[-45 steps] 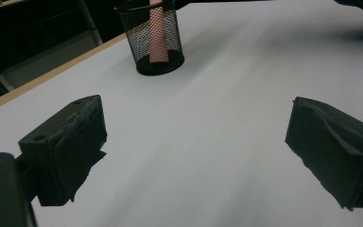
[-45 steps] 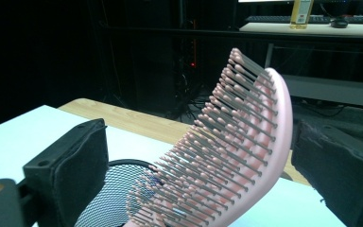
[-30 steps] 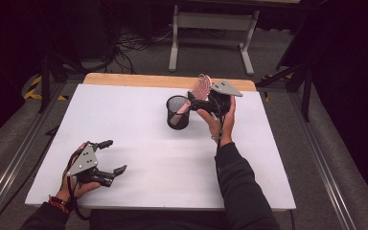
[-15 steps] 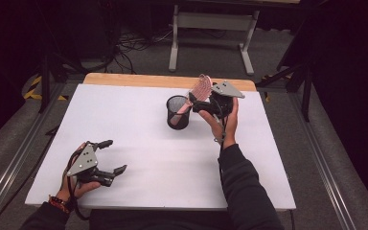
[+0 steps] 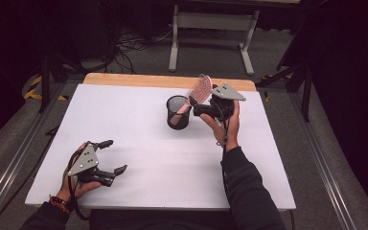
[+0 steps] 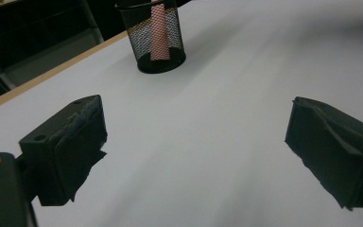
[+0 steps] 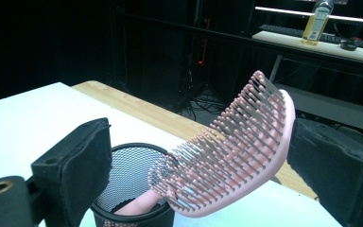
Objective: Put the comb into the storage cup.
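One brush (image 5: pixel 197 92) — handle now in cup (image 5: pixel 178 112)

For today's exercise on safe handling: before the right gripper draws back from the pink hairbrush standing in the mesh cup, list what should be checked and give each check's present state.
1. Handle of the pink hairbrush is inside the black mesh cup: ok.
2. Cup stands upright on the white table: ok.
3. Right gripper has let go: jaws stand apart, but the far jaw looks close to the brush's back: cannot tell.
4. Brush will stay put when left alone: it leans out over the rim, head high: cannot tell.
5. Left gripper is out of the way, open, near the table's front edge: ok.
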